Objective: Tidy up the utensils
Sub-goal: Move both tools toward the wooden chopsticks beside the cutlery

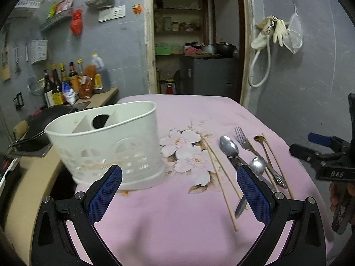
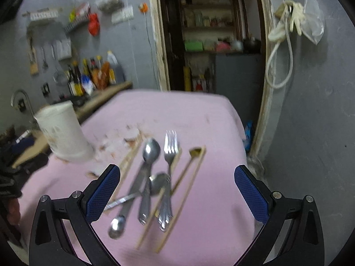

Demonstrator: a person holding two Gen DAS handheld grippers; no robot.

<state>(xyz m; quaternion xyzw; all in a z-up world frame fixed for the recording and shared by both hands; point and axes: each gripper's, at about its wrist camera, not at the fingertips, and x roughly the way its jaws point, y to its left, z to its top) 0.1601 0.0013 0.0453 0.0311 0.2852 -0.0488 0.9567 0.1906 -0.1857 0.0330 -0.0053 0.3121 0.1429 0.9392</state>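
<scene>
Directly ahead of the wide-open, empty right gripper [image 2: 177, 190], steel spoons, fork [image 2: 169, 153] and wooden chopsticks [image 2: 128, 161] lie lengthwise on the pink cloth [image 2: 199, 119]; the left gripper [image 1: 179, 196], jaws also apart, faces the white slotted plastic caddy [image 1: 106, 146].

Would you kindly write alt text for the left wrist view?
The open left gripper hovers over a pink floral tablecloth, between a white utensil caddy and loose spoons, a fork and chopsticks.
</scene>
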